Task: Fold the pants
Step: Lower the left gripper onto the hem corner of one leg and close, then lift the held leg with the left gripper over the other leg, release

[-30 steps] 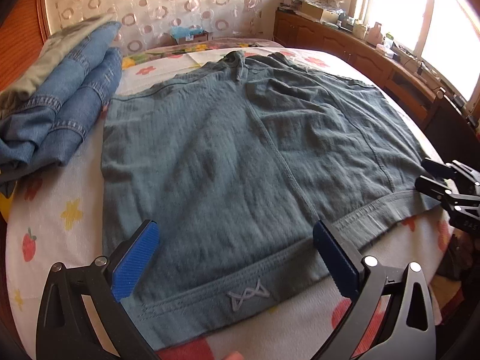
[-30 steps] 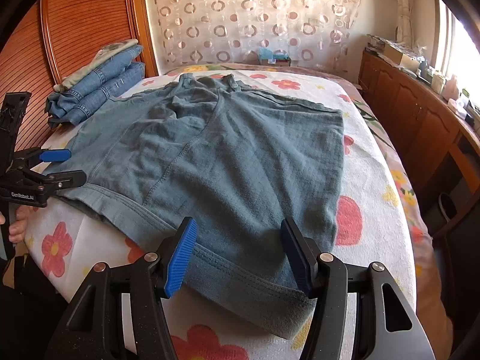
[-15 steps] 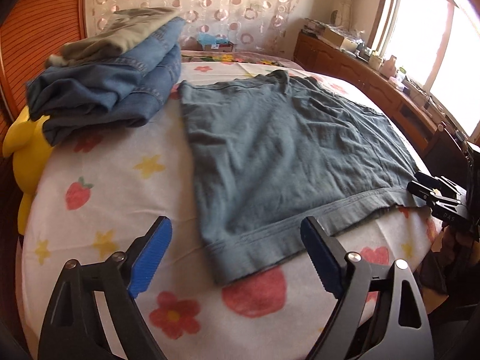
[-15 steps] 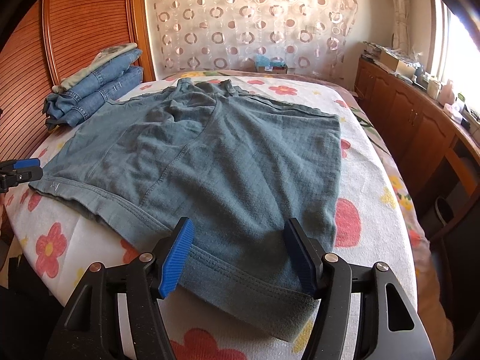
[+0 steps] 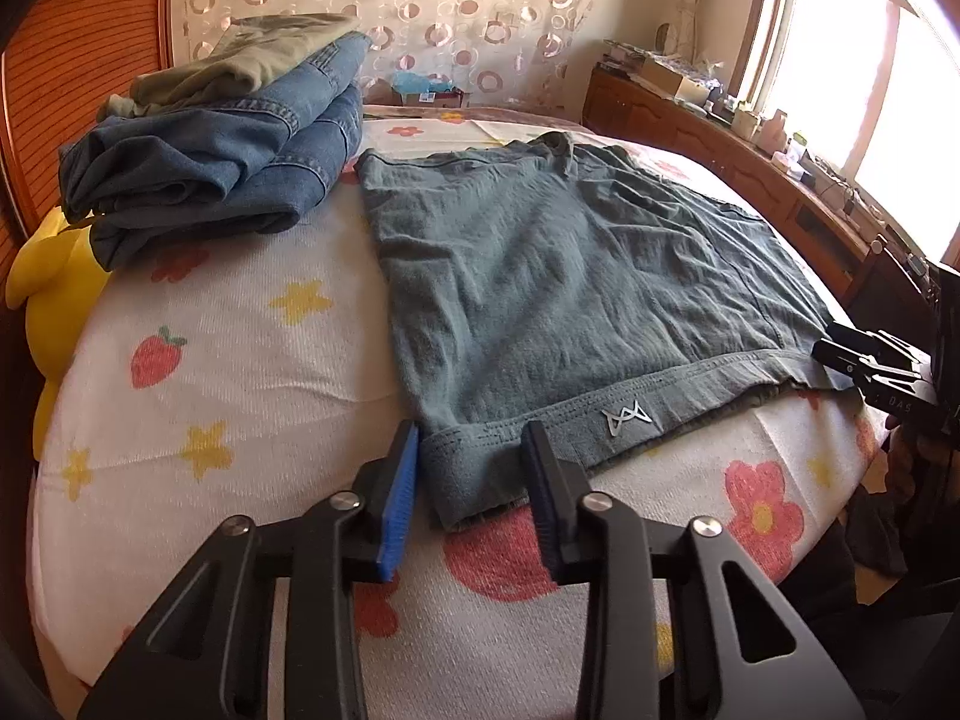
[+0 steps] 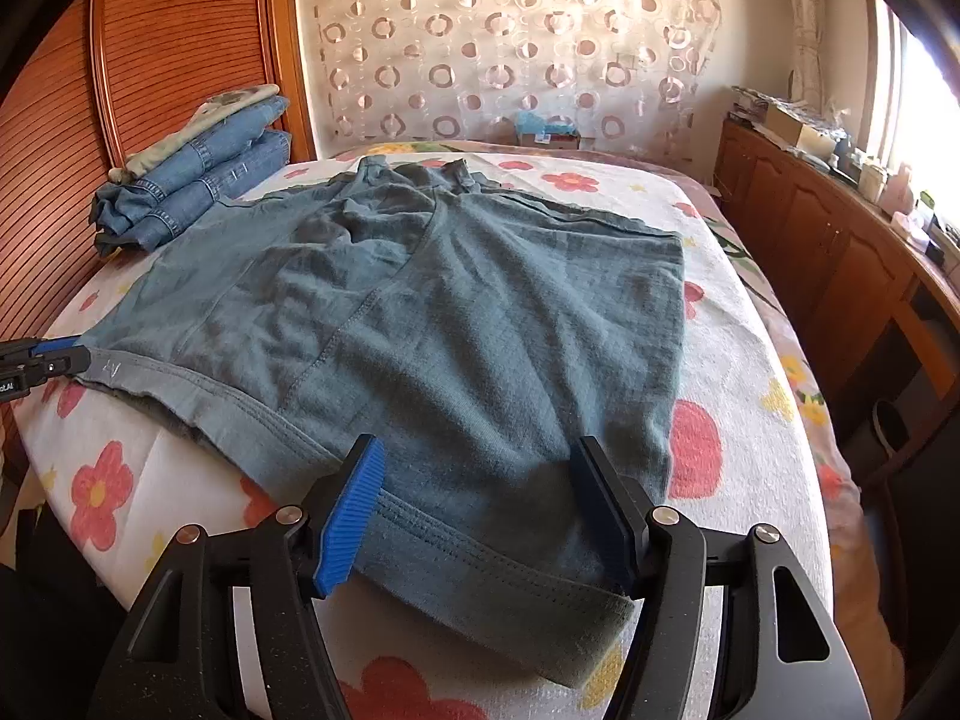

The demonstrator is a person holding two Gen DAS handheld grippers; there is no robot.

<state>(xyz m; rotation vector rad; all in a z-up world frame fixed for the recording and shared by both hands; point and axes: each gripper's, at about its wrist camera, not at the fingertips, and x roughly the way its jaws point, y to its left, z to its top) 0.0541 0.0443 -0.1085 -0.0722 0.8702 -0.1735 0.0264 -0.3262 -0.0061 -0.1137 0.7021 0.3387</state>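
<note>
Left wrist view shows the pants, a grey-green pair, lying spread flat on the bed, waistband nearest the cameras and the legs running away toward the far wall; no fold shows in them yet, so I judge the task barely begun, with only the grasp being set up and all the folding left to do. The left gripper sits at the near left corner of the waistband, its blue pads partly spread with the corner between them; whether the pads touch the cloth I cannot tell, and nothing is pinched yet as far as I can see. From the right wrist view, the right gripper hangs over the waistband near the right corner, jaws wide apart and the cloth lying loose between them; not gripping.

Around them: a stack of folded jeans with a pale green garment on top lies near the headboard, close beside the far left edge of the pants; a fold toward that side could brush it; a yellow soft toy pokes out at the bed's left edge; a wooden cabinet with clutter runs along the right under the window, well apart; a small box sits beyond the bed by the patterned curtain.
</note>
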